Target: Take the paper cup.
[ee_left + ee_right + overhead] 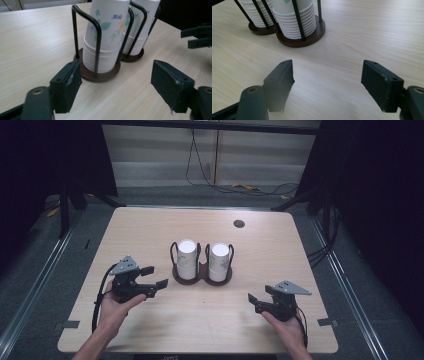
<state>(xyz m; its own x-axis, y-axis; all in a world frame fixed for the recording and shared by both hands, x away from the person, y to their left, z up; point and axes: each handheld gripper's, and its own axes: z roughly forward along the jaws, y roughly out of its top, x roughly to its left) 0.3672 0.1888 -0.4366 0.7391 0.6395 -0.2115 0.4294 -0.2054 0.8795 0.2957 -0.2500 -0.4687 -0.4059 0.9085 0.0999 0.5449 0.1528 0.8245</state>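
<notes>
While both of your grippers hover low over the table (150,330) with nothing in them, the work on the cups looks to be at its very start: no cup has been lifted out, as far as the pictures show. Your left gripper (154,276) has its jaws spread wide and points at the left cup stack (186,258), which stands near it. Your right gripper (251,300) is also spread wide and holds nothing, well apart from the right cup stack (220,261) and aimed toward it from the near right side.

Both stacks of flowered paper cups stand upside down in a dark twin holder (202,278) at the middle of the table, each ringed by black wire loops (97,32). In the left gripper view the nearer stack (107,37) stands upright just ahead of the jaws; in the right gripper view the base of the nearer stack (295,23) lies ahead and to the left.

What is left, by my judgement, is everything: close in, grip a cup, draw it up. Mind the wire loops, since they flank each stack and a jaw coming in level would likely meet wire before paper. A cable hole (239,223) sits at the far side, out of your way
</notes>
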